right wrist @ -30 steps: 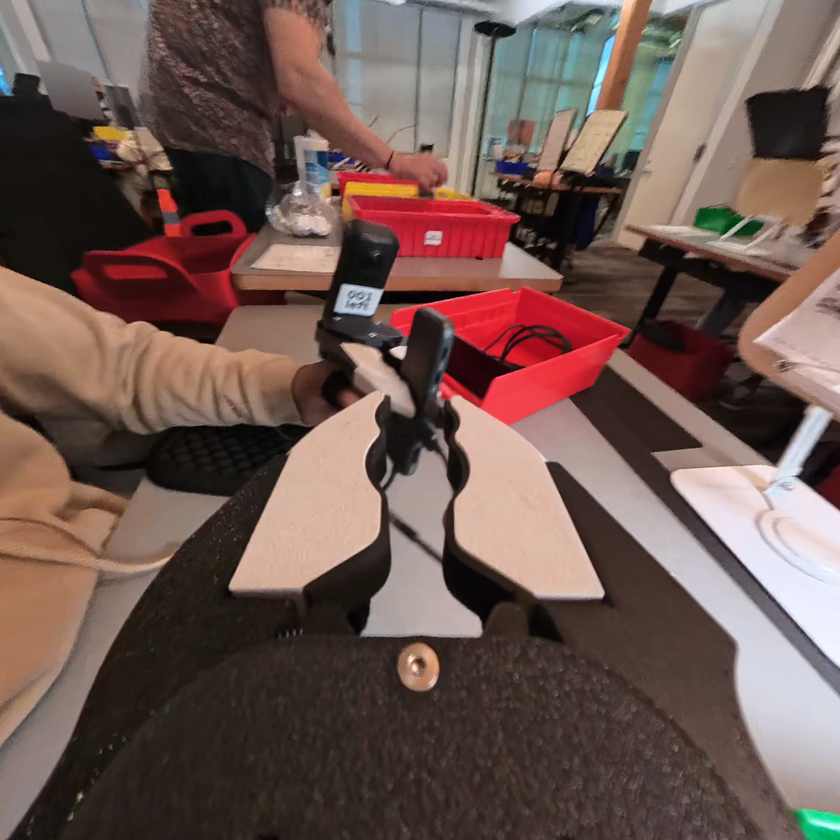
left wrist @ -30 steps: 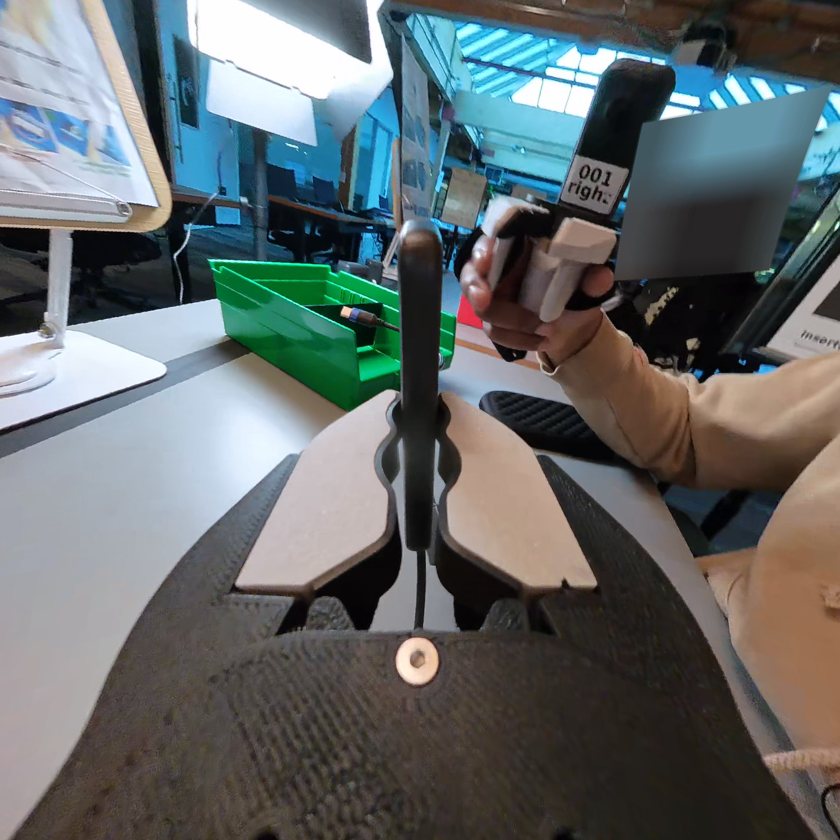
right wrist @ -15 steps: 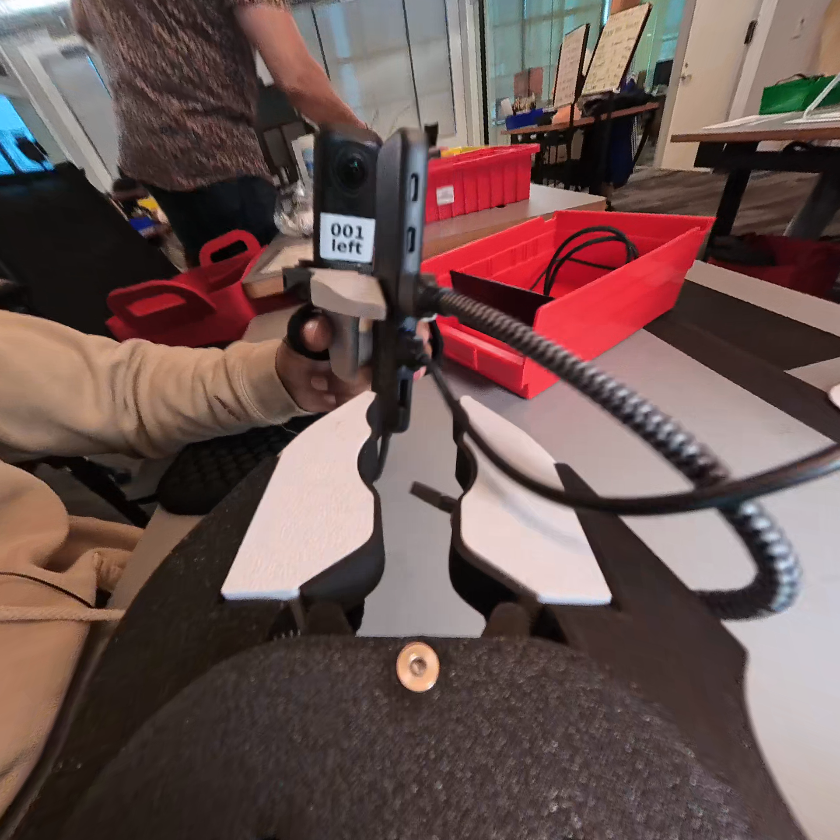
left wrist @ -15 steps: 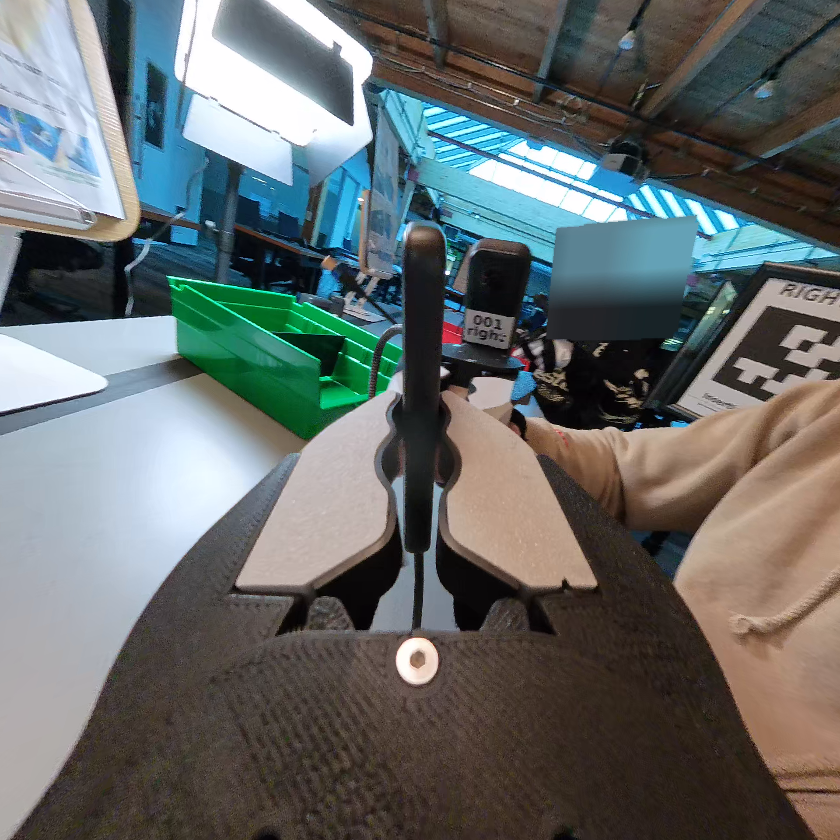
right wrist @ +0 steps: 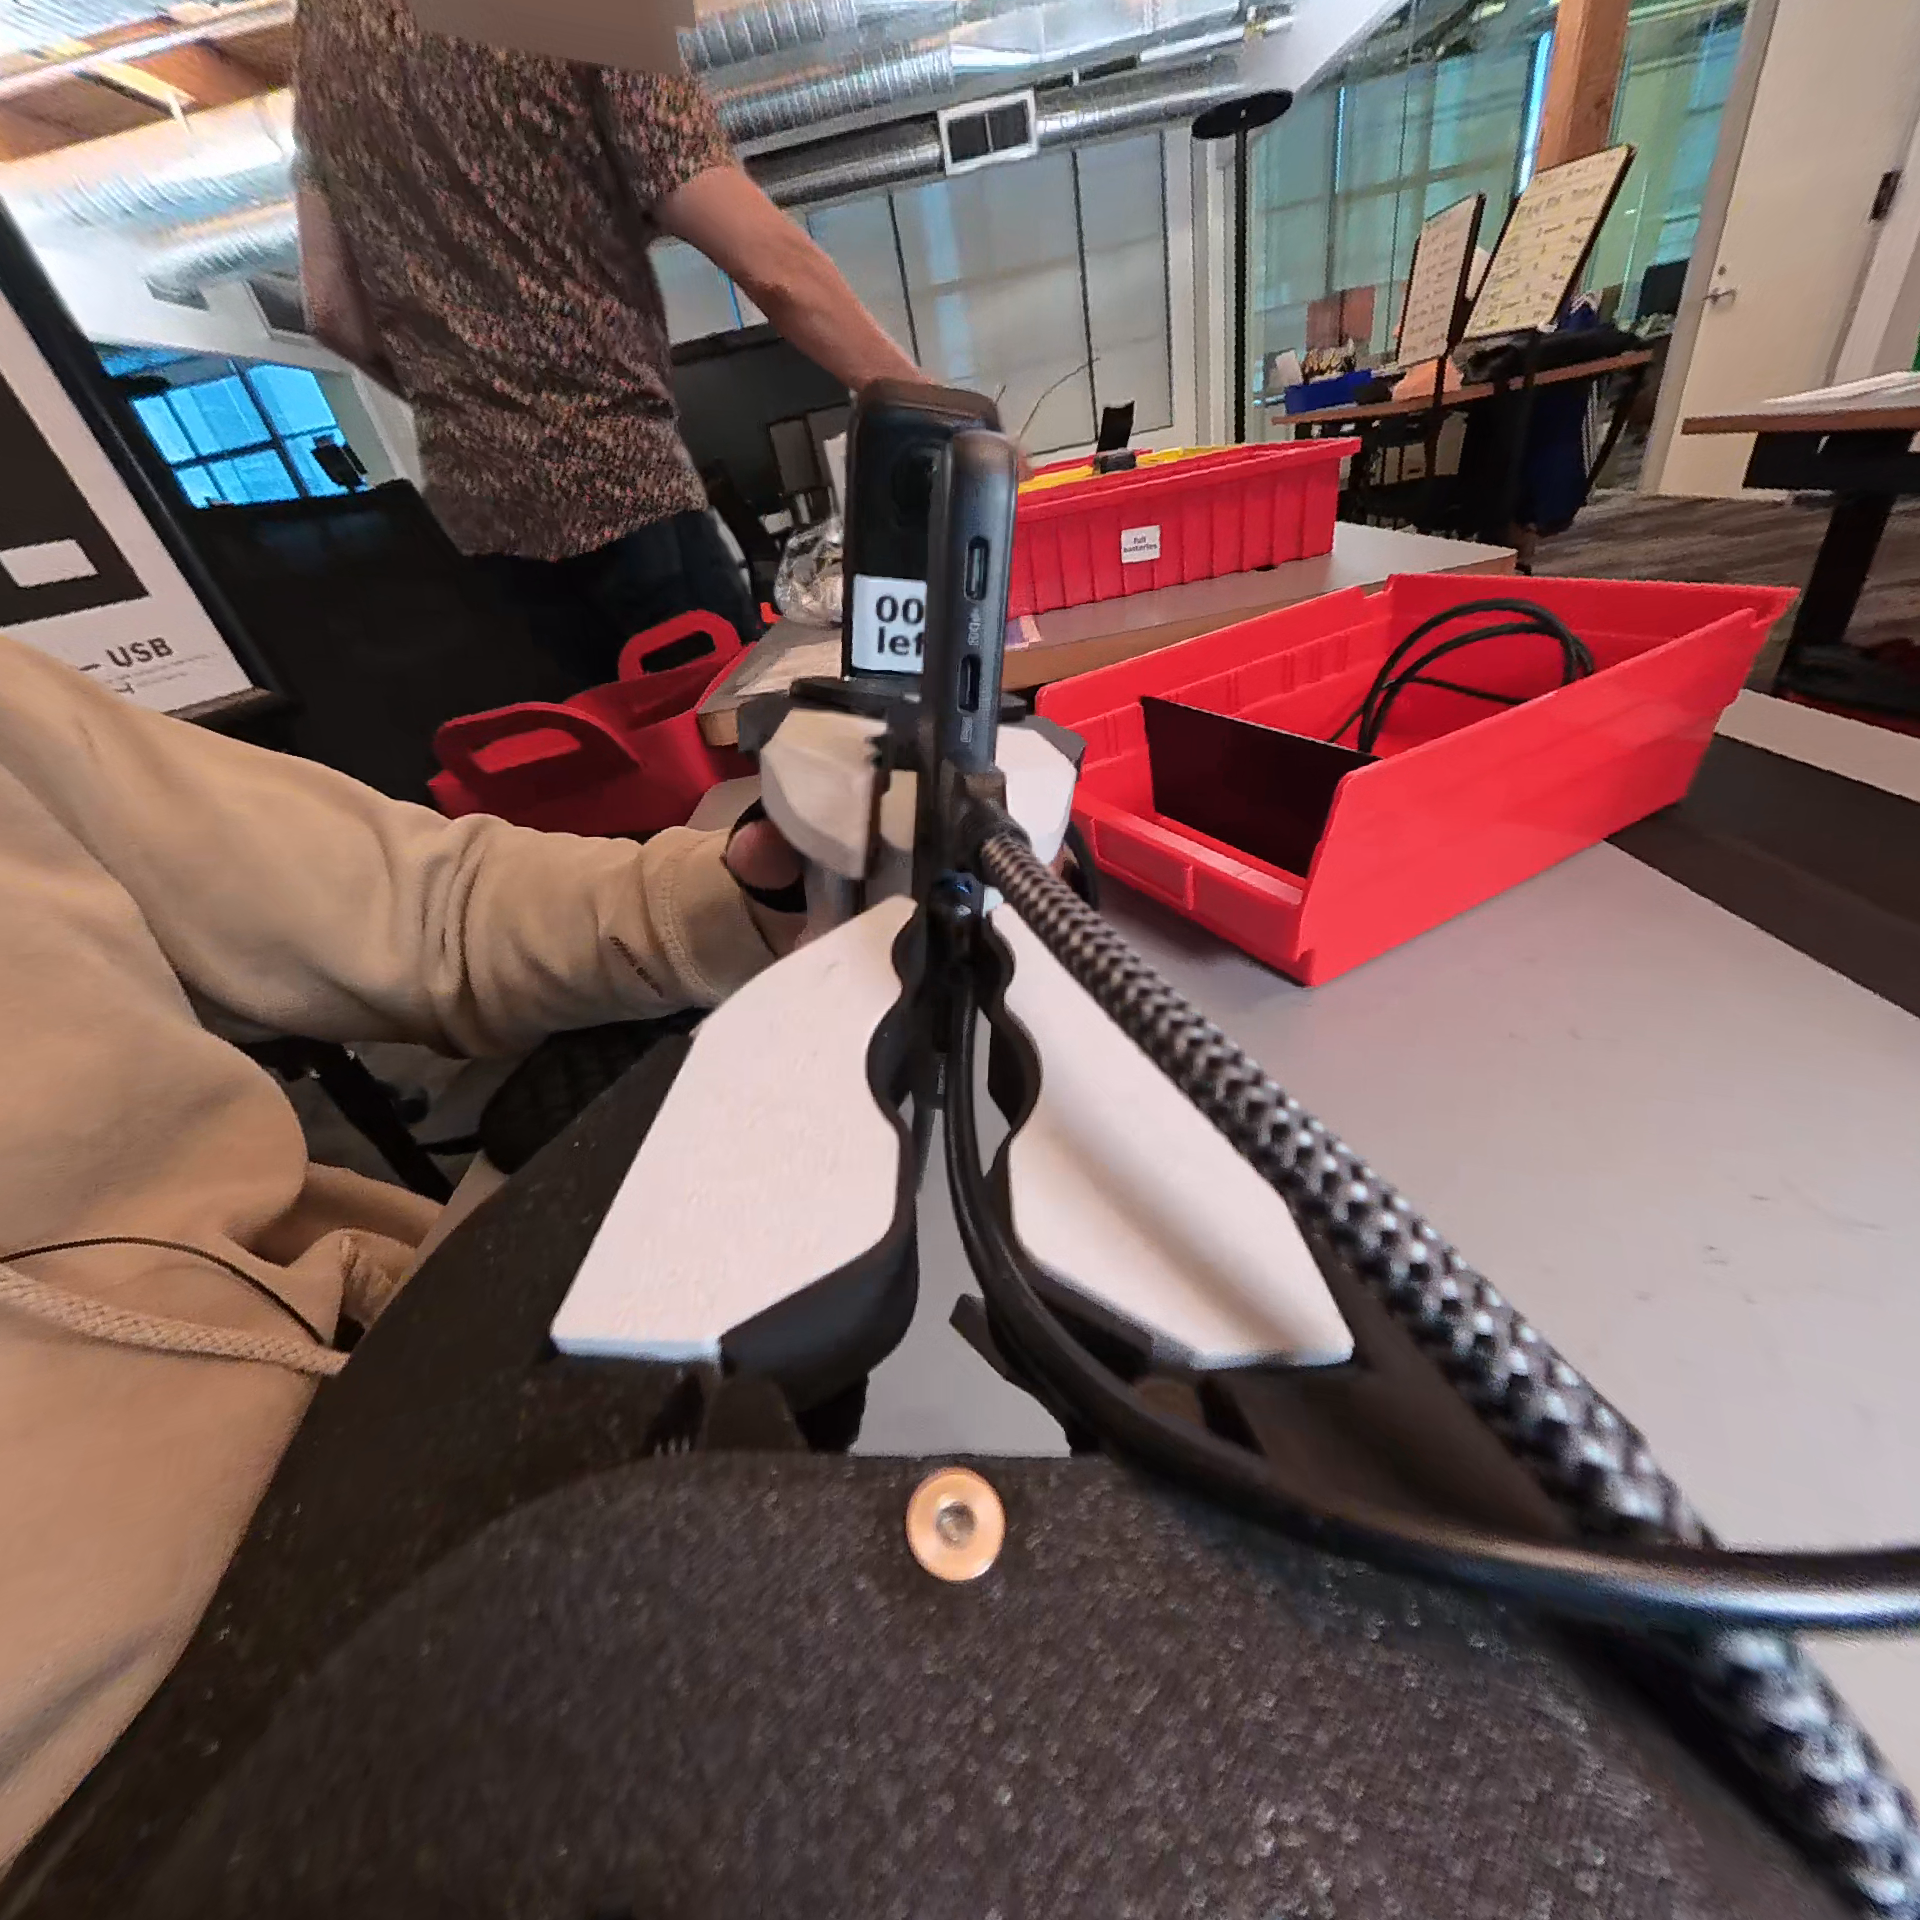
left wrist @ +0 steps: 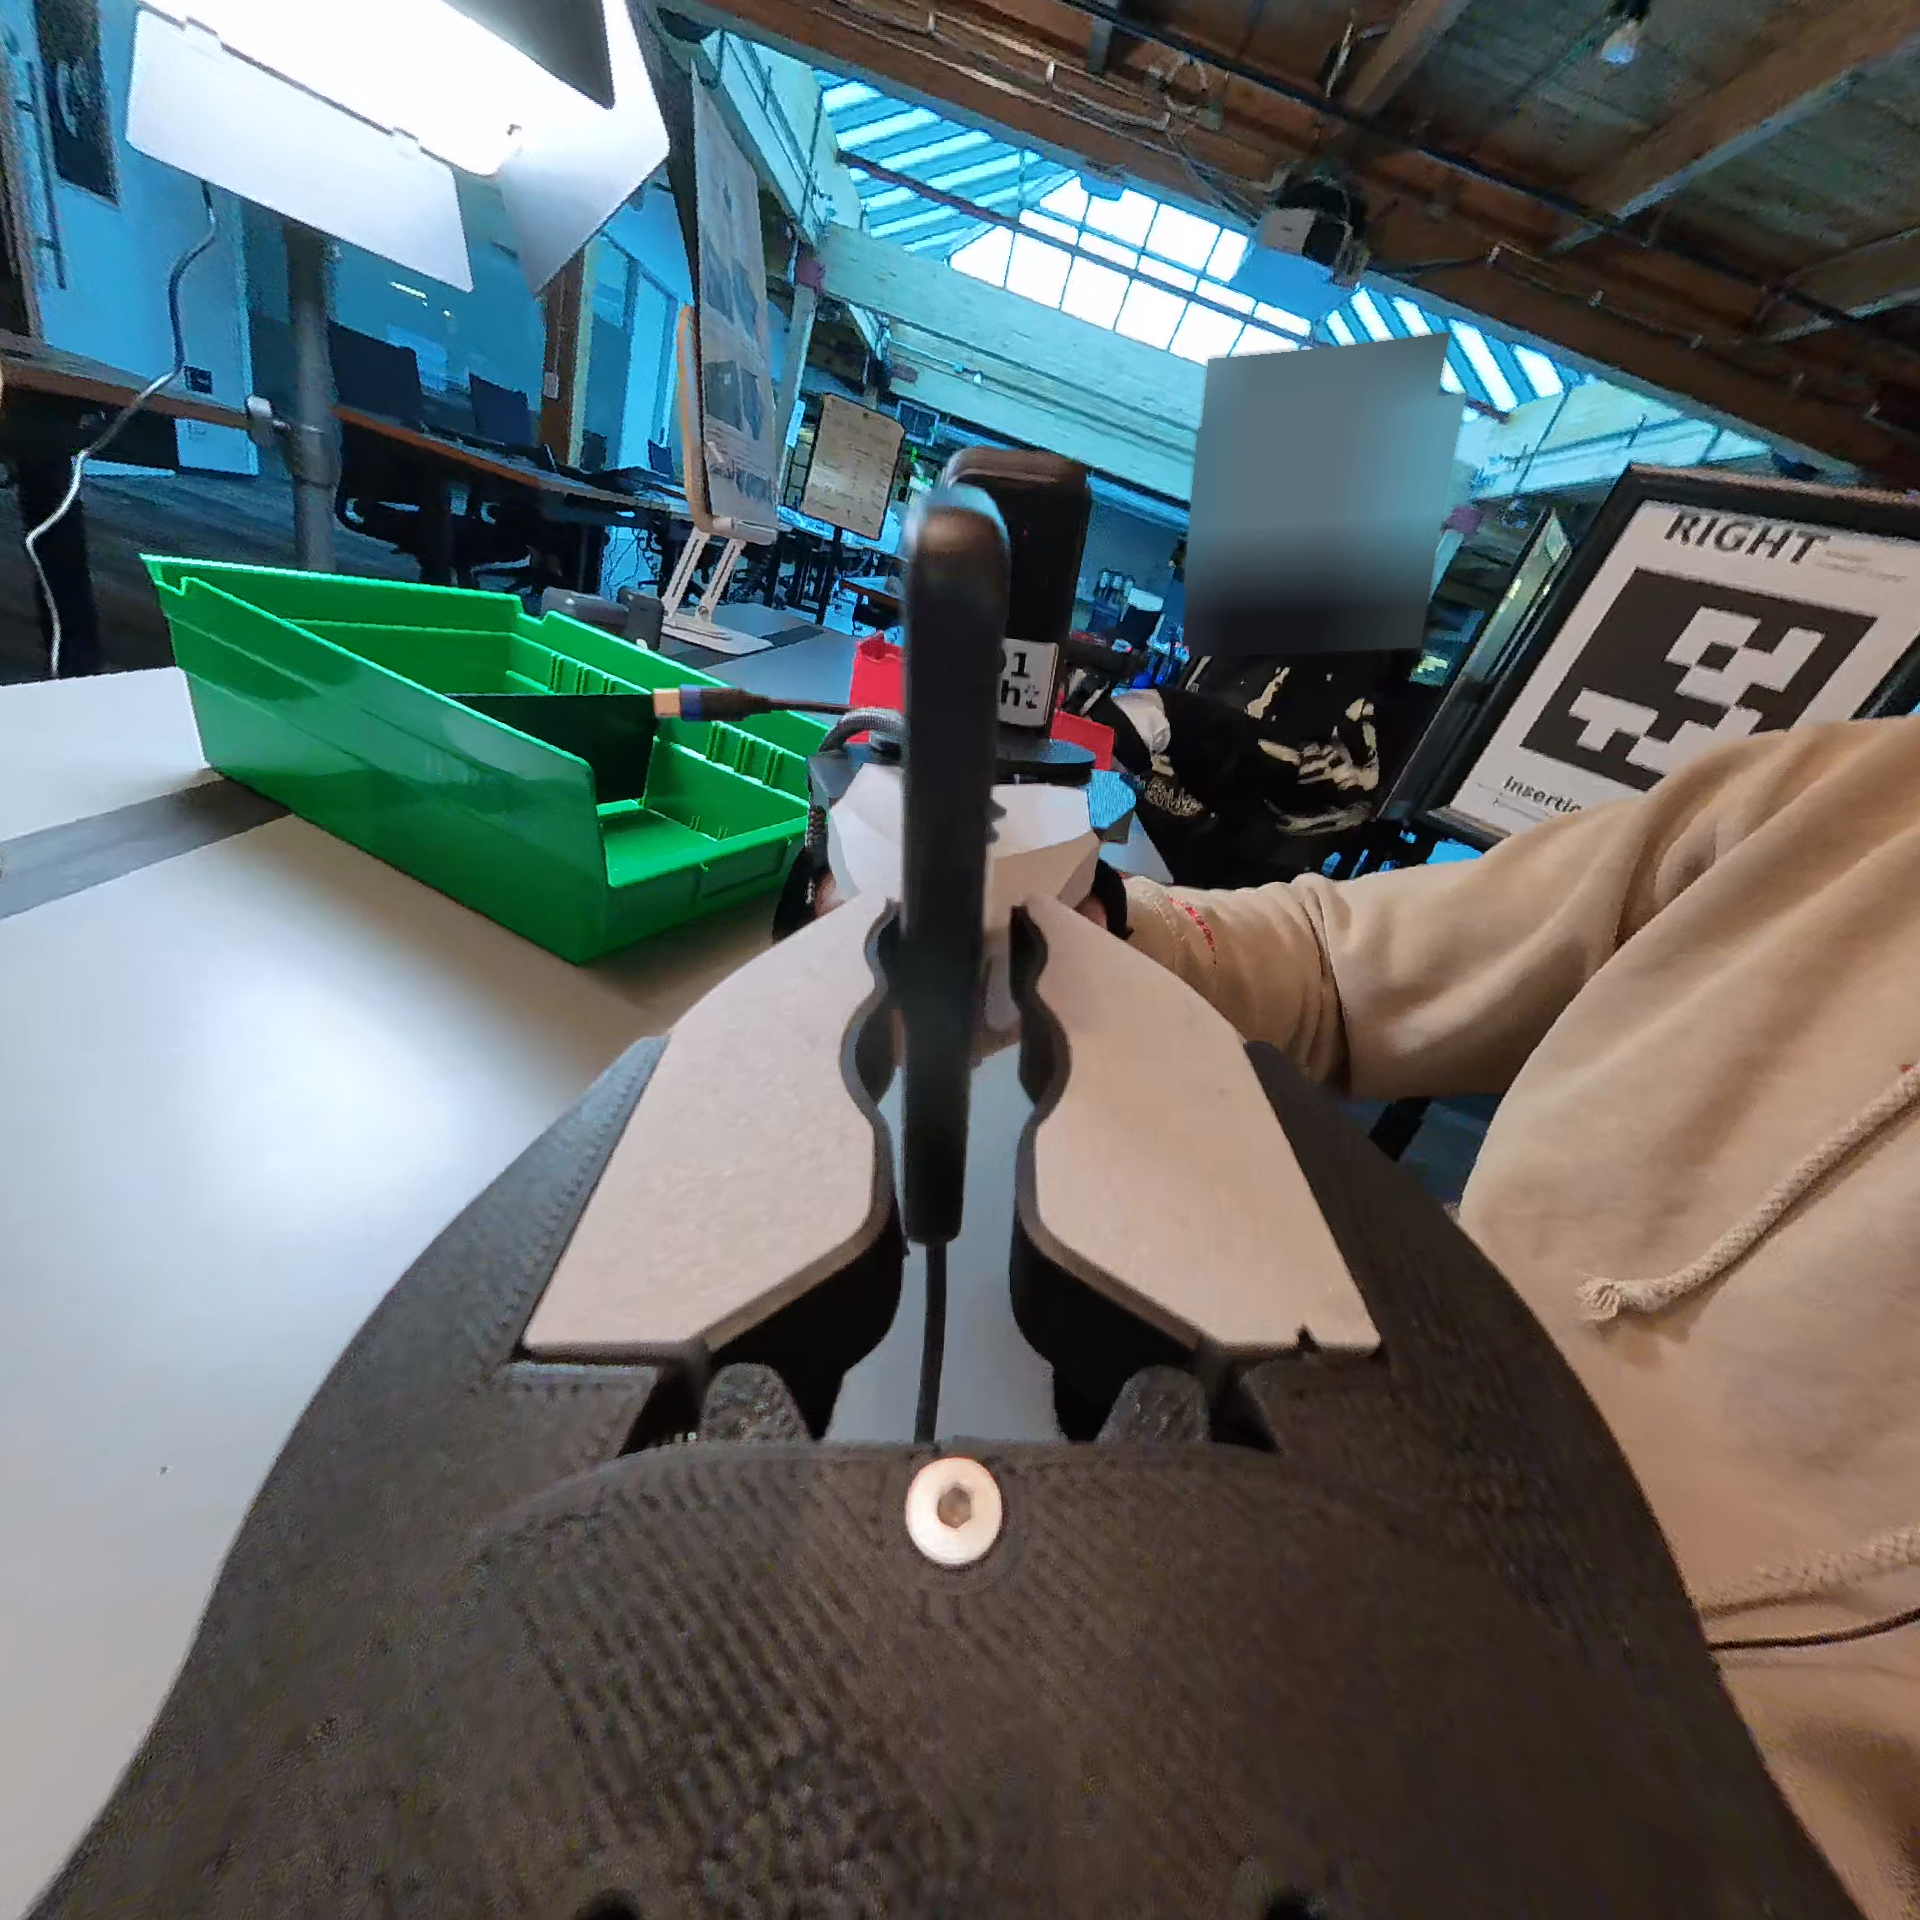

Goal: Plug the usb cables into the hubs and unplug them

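My left fingers [left wrist: 940, 1039] are pinching the dark USB hub [left wrist: 951, 831] edge-on and upright, its thin lead trailing down between them toward my wrist. My right fingers [right wrist: 951, 1023] are pressed together on a black plug [right wrist: 951, 914] right at the hub's lower edge, with the thinner black cable running back through them and off to the right.

Working left to right in the right wrist view: my left hand [right wrist: 764, 862] holds the hub [right wrist: 971, 623] facing me, two free ports showing on its narrow side. A thick braided cable [right wrist: 1247, 1122] already sits in the hub low down and sweeps off to my right. Beyond it on the grey surface [right wrist: 1558, 1091] stands a red bin [right wrist: 1455, 831] with more coiled cables. The left wrist view shows a green bin [left wrist: 436, 790] with another plug end poking over its rim.

I judge the plug is at or nearly in its port; I cannot tell whether it is fully seated. To do this well, I should keep the hub rigid, line the plug square to the port and push straight along its axis. The braided cable crowds my right fingers, so I should avoid dragging on it or twisting the hub.
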Demonstrator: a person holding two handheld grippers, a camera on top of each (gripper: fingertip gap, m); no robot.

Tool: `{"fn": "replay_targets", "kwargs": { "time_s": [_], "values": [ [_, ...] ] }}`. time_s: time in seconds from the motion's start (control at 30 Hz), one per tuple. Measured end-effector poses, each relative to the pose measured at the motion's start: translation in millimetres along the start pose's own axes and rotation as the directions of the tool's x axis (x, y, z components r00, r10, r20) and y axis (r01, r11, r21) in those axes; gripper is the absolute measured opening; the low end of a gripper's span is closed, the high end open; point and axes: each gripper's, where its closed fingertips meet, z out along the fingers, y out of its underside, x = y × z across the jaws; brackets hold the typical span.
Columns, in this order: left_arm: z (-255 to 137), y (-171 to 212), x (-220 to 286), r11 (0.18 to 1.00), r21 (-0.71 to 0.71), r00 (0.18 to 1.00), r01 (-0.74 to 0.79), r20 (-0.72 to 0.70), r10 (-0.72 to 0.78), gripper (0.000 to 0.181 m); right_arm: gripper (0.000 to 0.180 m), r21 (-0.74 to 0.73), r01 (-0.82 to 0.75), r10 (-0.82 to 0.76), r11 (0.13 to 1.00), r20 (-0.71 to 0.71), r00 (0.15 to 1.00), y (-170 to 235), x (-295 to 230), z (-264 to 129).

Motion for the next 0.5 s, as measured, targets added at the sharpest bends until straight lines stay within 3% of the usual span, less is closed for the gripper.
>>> {"fn": "replay_targets", "kwargs": {
  "time_s": [0.07, 0.2, 0.5],
  "values": [
    [1, 5, 2, 0.999, -0.028, 1.000, -0.028, -0.008, 0.027, 0.024, 0.006, 0.027, -0.012, 0.012, 1.000, 0.015, 1.000, -4, -1, -2],
    [3, 9, 0, 0.996, -0.064, 0.997, -0.067, 0.019, 0.068, 0.012, 0.007, 0.025, 0.000, -0.001, 1.000, 0.030, 1.000, -4, -4, -3],
    [1, -1, 6, 0.989, -0.098, 0.993, -0.112, 0.013, 0.114, 0.012, 0.005, 0.037, 0.110, -0.111, 0.993, 0.034, 0.993, -13, -10, -2]
  ]
}}
